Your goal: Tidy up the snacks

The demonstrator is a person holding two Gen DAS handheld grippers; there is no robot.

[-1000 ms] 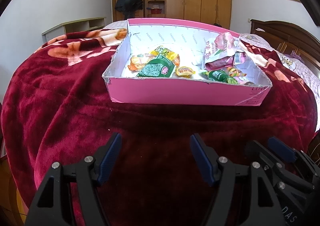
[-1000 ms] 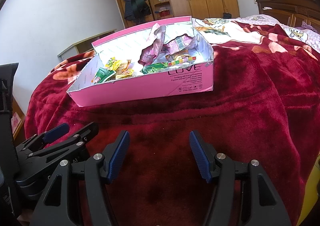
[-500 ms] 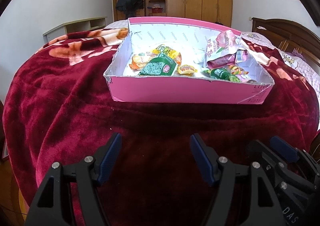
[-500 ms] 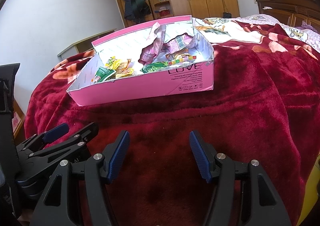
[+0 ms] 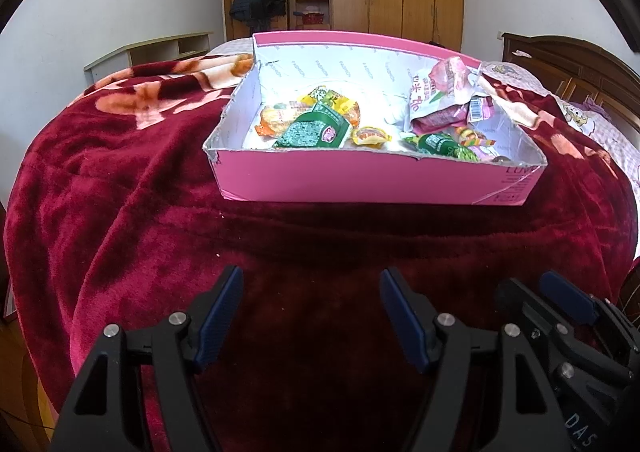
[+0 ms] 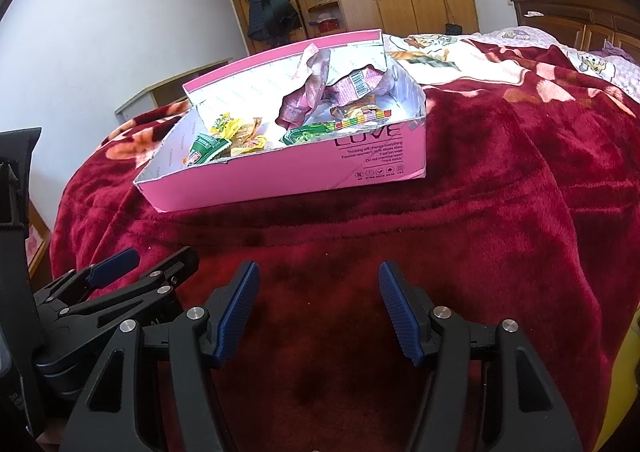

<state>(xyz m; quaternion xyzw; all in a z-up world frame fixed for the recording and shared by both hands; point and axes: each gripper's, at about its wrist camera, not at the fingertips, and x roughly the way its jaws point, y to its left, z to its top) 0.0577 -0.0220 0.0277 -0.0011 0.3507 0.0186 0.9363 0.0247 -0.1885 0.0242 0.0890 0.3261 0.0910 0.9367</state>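
My left gripper point(image 5: 311, 314) and right gripper point(image 6: 319, 312) hang half-open and empty over the bed's near edge, the snacks point(image 5: 316, 128) apparently all in the pink box point(image 5: 360, 180) mid-bed, so I judge only withdrawing remains.
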